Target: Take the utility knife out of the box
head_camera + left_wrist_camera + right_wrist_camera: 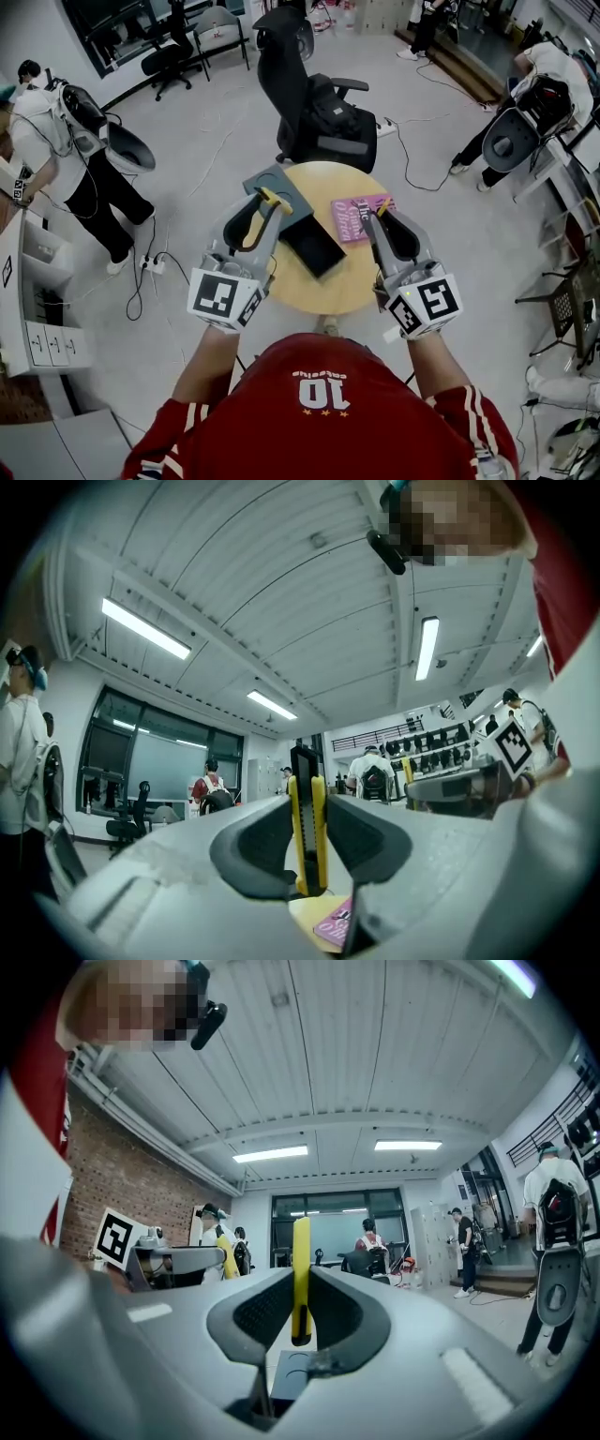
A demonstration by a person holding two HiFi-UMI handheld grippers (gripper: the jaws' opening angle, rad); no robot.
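A yellow and black utility knife [307,836] stands upright between the pads of my left gripper [307,803], which is shut on it. In the head view that gripper [270,200] hangs above the round wooden table [323,291], left of the black box [314,246]. My right gripper [380,212] is over the table's right side, above a pink book [349,220]. It is shut on a slim yellow piece [301,1279]; I cannot tell what that piece is. A grey tray [281,183] with round recesses lies at the table's far left.
A black office chair with a backpack [319,117] stands just beyond the table. Cables and a power strip [150,264] lie on the floor at left, by a white cabinet [37,281]. A person [66,159] stands at left and another [534,103] at far right.
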